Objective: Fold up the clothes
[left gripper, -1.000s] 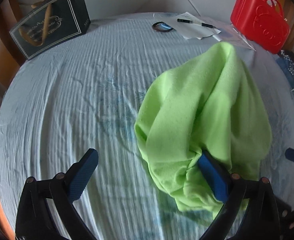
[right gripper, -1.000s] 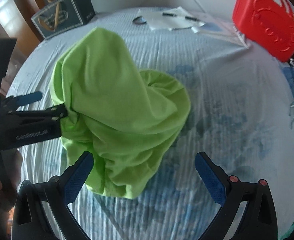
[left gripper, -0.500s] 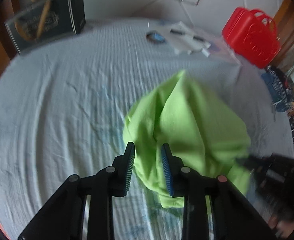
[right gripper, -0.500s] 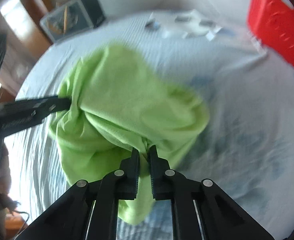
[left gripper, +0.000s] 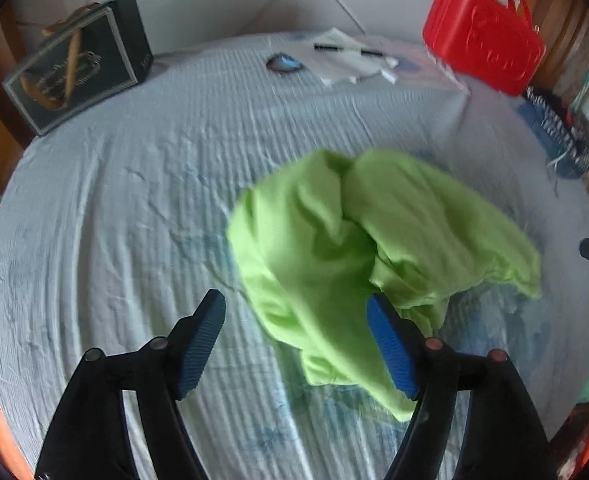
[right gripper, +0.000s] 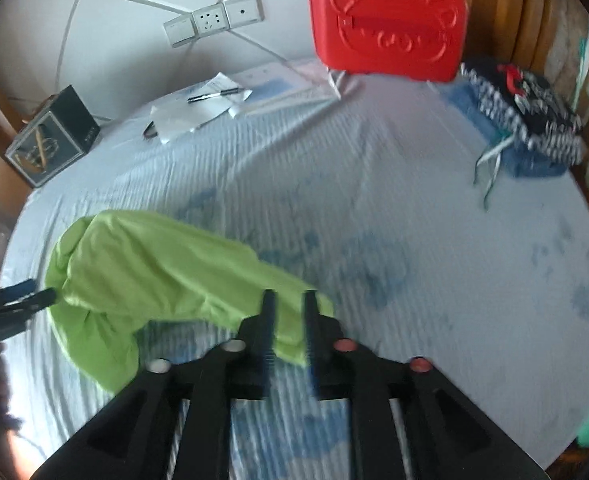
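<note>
1. Left wrist view: the left gripper (left gripper: 296,344) is seen spread wide, nothing pinched. Its right blue pad (left gripper: 390,346) lies against a fold of the green garment (left gripper: 358,248); its left pad is over bare sheet.
2. The green garment is recorded bunched on the bed (left gripper: 114,208), right of the bed's centre and toward its near edge.
3. At the far edge are listed: a dark gift bag (left gripper: 78,68) at the left corner, papers with a pen (left gripper: 346,60) in the middle, a red plastic case (left gripper: 484,56) at the right corner.
4. Right wrist view: the right gripper (right gripper: 288,320) is seen nearly pressed together, a corner of the green garment (right gripper: 150,268) pinched between its fingers.
5. The garment is stretched leftward toward the bed's left edge, where the left gripper (right gripper: 18,300) is partly seen; its contact with the cloth cannot be told here.
6. A dark patterned bundle (right gripper: 526,112) is noted at the bed's right edge.
</note>
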A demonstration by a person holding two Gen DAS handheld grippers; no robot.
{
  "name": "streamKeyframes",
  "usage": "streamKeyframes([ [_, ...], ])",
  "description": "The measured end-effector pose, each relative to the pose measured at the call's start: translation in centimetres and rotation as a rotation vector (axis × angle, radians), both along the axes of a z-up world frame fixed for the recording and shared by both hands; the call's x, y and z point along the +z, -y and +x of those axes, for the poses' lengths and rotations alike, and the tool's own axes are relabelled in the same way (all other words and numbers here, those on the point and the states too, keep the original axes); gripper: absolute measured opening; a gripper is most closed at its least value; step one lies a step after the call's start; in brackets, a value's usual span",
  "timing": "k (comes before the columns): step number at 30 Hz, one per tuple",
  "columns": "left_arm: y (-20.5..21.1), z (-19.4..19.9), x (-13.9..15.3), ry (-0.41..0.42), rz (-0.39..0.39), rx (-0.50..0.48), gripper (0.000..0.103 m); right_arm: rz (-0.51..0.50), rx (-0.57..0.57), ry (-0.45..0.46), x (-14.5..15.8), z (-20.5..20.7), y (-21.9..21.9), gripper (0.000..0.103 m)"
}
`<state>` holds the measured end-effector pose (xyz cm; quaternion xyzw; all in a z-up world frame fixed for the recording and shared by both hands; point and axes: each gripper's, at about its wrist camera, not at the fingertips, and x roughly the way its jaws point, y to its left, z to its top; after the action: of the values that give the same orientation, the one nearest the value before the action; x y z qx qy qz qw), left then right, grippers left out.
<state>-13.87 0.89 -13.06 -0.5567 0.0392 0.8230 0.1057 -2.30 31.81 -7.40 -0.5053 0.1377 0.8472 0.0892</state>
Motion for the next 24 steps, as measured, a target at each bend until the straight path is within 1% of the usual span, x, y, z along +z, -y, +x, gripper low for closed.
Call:
streamKeyframes([
  [1, -0.3, -0.1, -0.8, 0.013, -0.002, 0.001, 0.073, -0.005, 0.01, 0.006, -0.3, 0.3, 0.2, 0.04],
  [2, -0.6, -0.1, -1.6, 0.028, -0.003, 0.004, 0.073, -0.005, 0.023, 0.014, -0.8, 0.3, 0.5, 0.05],
  [3, -0.9, -0.2, -2.4, 0.042, -0.005, 0.006, 0.073, -0.004, 0.036, 0.023, -1.4, 0.1, 0.9, 0.064],
  [4, -1.2, -0.3, -3.0, 0.05, -0.01, 0.008, 0.073, -0.003, 0.049, 0.032, -1.9, 0.0, 1.3, 0.073],
  [5, -1.4, -0.3, -3.5, 0.054, -0.017, 0.008, 0.073, -0.001, 0.064, 0.033, -2.3, -0.4, 1.6, 0.087],
  [6, -1.6, -0.4, -3.8, 0.057, -0.021, 0.009, 0.073, 0.001, 0.08, 0.033, -2.7, -0.8, 1.9, 0.087],
  [10, -1.9, -0.8, -4.9, 0.054, -0.025, 0.016, 0.075, 0.005, 0.124, 0.046, -4.5, -2.6, 3.0, 0.087],
  [12, -2.1, -1.0, -5.5, 0.052, -0.027, 0.02, 0.086, 0.01, 0.134, 0.065, -5.7, -3.4, 3.3, 0.086],
  [13, -2.2, -1.1, -5.7, 0.045, -0.04, 0.019, 0.091, 0.014, 0.136, 0.079, -6.4, -3.8, 3.3, 0.083],
  [14, -2.0, -1.2, -6.1, 0.035, -0.057, 0.027, 0.103, 0.013, 0.139, 0.088, -7.0, -4.1, 3.4, 0.074],
  [15, -1.8, -1.2, -6.2, 0.031, -0.058, 0.034, 0.103, 0.011, 0.138, 0.096, -7.6, -4.3, 3.4, 0.067],
  [16, -1.6, -1.2, -6.3, 0.031, -0.049, 0.035, 0.103, 0.014, 0.138, 0.111, -8.2, -4.5, 3.4, 0.064],
  [17, -1.4, -1.3, -6.4, 0.031, -0.04, 0.037, 0.103, 0.017, 0.137, 0.127, -8.9, -4.7, 3.4, 0.059],
  [22, -1.3, -1.4, -6.6, 0.034, -0.03, 0.046, 0.103, 0.082, 0.16, 0.118, -9.1, -4.9, 3.8, 0.059],
  [23, -1.3, -1.3, -6.5, 0.035, -0.028, 0.048, 0.096, 0.095, 0.164, 0.125, -9.0, -4.9, 3.9, 0.058],
  [24, -1.4, -1.2, -6.3, 0.037, -0.021, 0.042, 0.083, 0.108, 0.167, 0.131, -9.0, -4.9, 4.0, 0.049],
])
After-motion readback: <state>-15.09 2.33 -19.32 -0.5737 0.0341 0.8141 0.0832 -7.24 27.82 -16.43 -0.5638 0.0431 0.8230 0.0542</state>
